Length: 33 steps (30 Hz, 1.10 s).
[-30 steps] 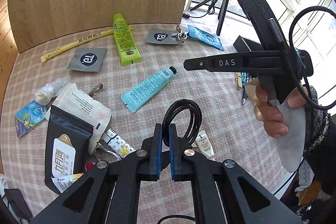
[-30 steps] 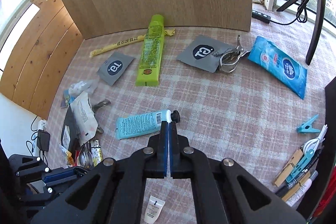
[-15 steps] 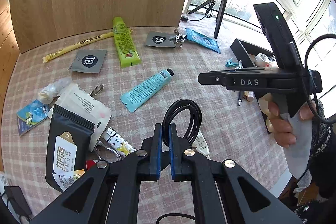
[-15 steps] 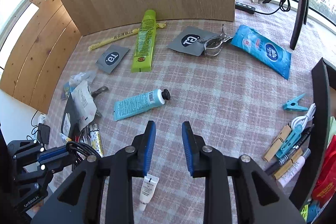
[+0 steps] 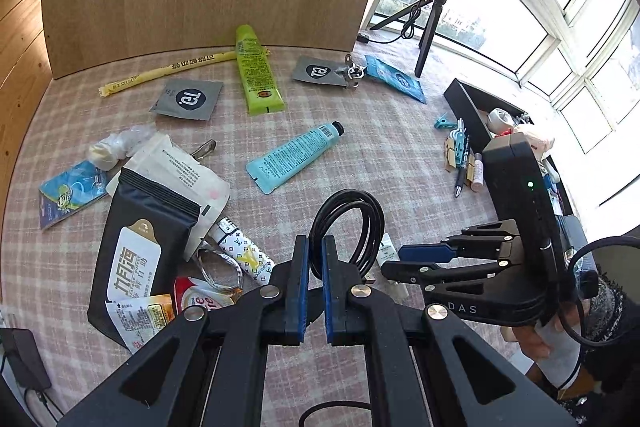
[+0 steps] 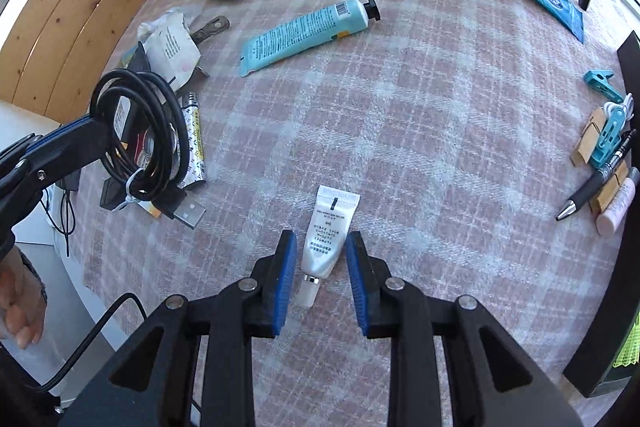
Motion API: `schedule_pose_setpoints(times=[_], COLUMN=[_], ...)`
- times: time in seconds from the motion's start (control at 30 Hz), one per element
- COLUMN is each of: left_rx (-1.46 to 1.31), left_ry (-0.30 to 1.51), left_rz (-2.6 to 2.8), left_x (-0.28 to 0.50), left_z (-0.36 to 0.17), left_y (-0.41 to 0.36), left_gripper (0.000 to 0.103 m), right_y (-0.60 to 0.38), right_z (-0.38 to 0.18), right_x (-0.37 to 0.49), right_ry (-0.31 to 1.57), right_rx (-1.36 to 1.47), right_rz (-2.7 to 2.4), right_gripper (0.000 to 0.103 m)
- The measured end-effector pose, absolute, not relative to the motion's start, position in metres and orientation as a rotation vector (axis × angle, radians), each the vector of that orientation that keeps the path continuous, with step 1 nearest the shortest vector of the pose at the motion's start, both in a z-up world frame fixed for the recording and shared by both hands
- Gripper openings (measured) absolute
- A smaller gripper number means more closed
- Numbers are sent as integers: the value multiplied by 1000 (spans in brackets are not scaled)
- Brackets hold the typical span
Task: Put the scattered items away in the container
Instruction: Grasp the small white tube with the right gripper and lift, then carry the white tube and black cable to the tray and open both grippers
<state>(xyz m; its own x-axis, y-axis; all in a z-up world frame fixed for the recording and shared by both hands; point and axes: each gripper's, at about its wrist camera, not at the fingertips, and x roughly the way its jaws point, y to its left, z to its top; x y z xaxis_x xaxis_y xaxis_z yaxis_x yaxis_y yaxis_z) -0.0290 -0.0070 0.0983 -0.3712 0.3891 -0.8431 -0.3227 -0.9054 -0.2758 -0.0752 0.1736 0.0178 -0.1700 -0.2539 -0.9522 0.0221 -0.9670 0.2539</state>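
Note:
My left gripper (image 5: 315, 247) is shut on a coiled black USB cable (image 5: 362, 211), held above the checked tablecloth; the right wrist view shows the cable (image 6: 160, 131) hanging from it at the left. My right gripper (image 6: 321, 247) is open, low over the table and pointing steeply down. A small white tube (image 6: 330, 227) lies between its blue pads (image 6: 286, 267), which do not touch it. The black container (image 5: 466, 103) stands at the table's right edge with items inside.
Scattered on the cloth are a teal tube (image 5: 296, 157), a green tube (image 5: 256, 75), grey sachets (image 5: 188, 99), a yellow stick pack (image 5: 168, 71), a blue wipes pack (image 5: 396, 79) and a black pouch (image 5: 140, 247). Pens and clips (image 6: 604, 155) lie beside the container.
My right gripper has opened and dropped down toward the near edge, so the small white tube now sits between its pads. The left gripper still holds the cable in the same place.

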Motion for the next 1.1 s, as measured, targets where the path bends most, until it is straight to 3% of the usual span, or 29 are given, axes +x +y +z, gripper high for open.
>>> schedule_pose_setpoints(times=[0.3, 0.4, 0.47, 0.8, 1.1], left_rx=[-1453, -1459, -1462, -1450, -1369], left_ry=[-131, -142, -150, -150, -63], left_rz=[2294, 2298, 2298, 2277, 2171], left_x=[-24, -24, -24, -29, -44], left_z=[90, 89, 89, 96, 121], left_y=[-15, -19, -21, -9, 75], left_gripper=[5, 5, 5, 5, 5], right_y=[156, 153, 159, 203, 298], right_z=[17, 17, 17, 49, 108], right_x=[-81, -80, -79, -66, -25], right_ry=[-113, -63, -126, -361, -613], right_rx=[1932, 1922, 1924, 1821, 1648], right_rz=[-2303, -2321, -2311, -2426, -2729], right_gripper=[25, 18, 5, 6, 7])
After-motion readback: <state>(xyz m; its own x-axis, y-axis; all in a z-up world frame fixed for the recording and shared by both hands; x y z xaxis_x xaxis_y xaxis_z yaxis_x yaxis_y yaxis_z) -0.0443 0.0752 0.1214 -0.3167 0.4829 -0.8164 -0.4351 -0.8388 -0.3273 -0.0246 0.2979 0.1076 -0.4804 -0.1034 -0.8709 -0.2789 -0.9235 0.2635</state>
